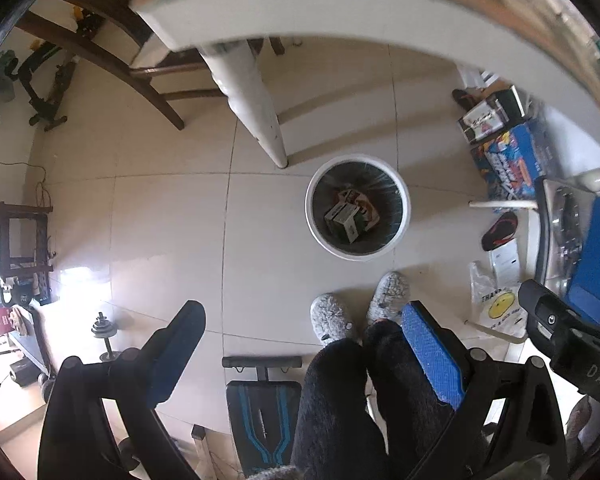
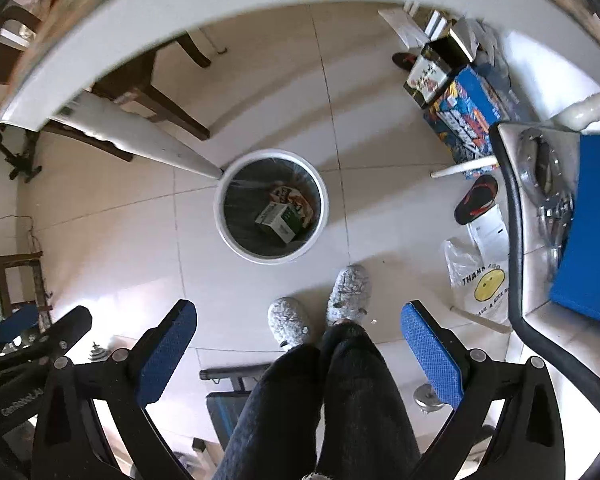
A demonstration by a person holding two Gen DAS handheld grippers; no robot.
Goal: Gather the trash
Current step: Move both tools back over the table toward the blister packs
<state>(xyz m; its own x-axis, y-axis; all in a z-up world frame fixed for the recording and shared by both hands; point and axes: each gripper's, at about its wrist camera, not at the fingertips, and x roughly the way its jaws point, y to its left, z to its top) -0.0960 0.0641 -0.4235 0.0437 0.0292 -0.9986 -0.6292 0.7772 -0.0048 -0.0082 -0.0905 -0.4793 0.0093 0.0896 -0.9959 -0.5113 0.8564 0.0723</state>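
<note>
A round white trash bin (image 1: 312, 216) with a dark liner stands on the tiled floor below both grippers; it also shows in the right wrist view (image 2: 220, 216). Small cartons (image 1: 346, 218) and a printed wrapper lie in it, also seen in the right wrist view (image 2: 282, 222). My left gripper (image 1: 300, 344) is open and empty, high above the floor, near side of the bin. My right gripper (image 2: 298, 340) is open and empty too, held beside it. Part of the right gripper (image 1: 560, 332) shows at the right edge of the left wrist view.
A white table edge (image 1: 340, 28) and its leg (image 1: 256, 108) lie just beyond the bin. The person's grey slippers (image 2: 320, 308) stand near the bin. Boxes (image 2: 464, 108), a sandal (image 2: 476, 200) and a plastic bag (image 2: 480, 284) lie at right. Chair, dumbbell and bench at left.
</note>
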